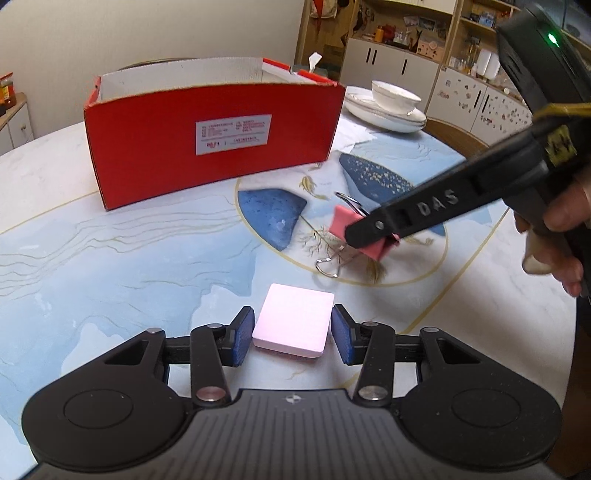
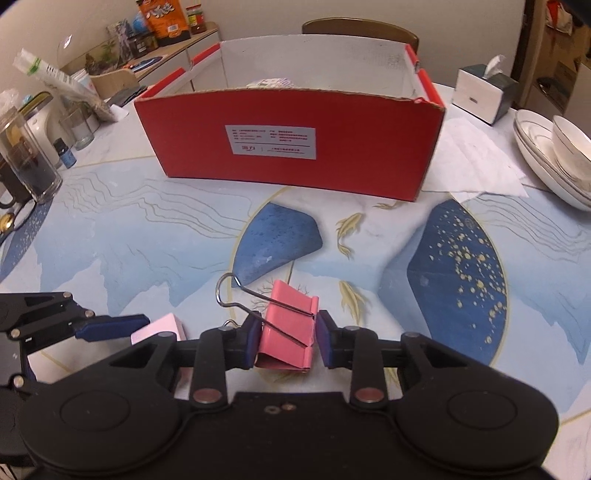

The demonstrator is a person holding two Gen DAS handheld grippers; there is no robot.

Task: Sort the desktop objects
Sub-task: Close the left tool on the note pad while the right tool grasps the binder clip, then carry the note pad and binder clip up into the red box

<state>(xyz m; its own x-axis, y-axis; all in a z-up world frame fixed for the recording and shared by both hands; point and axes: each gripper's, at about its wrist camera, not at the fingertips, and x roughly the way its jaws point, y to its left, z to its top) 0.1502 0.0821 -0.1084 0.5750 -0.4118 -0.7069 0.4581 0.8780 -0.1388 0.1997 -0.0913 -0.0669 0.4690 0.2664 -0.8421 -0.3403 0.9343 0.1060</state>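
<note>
On the patterned surface I bracket the pink pad with my spread left hand-held gripper, while my right hand-held gripper pinches the pink binder clip, the red box ahead to receive both.

Plain pale wall behind, wooden shelving with white cabinets at right.

Ahead of my grippers the red box stands as the far wall, its top open, with bare table running from it back to me. On the left a glass jar and small bottle crowd the edge. On the right stacked plates and a tissue box block the far corner.
</note>
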